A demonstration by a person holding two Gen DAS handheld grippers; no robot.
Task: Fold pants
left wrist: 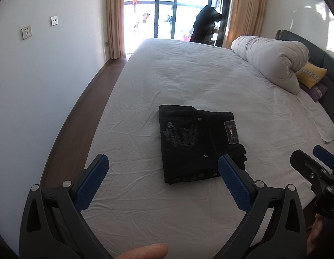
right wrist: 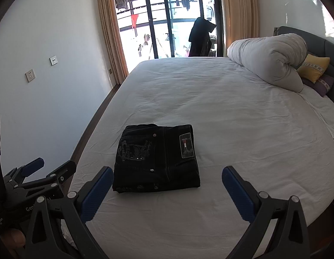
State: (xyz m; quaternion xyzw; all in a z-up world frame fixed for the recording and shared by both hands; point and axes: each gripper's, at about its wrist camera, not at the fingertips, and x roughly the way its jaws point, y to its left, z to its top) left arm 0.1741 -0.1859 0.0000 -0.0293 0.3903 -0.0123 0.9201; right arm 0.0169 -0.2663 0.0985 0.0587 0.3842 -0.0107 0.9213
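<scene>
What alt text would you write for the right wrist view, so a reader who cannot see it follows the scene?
Black pants, folded into a compact rectangle, lie on a white bed. The right hand-held gripper is open in the foreground, holding nothing, and the left hand-held gripper shows at lower left. A rolled duvet lies by the headboard.

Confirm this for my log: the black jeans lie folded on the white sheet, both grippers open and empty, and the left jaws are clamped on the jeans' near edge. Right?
Not quite. The left gripper holds nothing: in the left wrist view its jaws stand wide apart above the sheet, short of the folded black jeans. The right gripper is likewise open and empty.
</scene>
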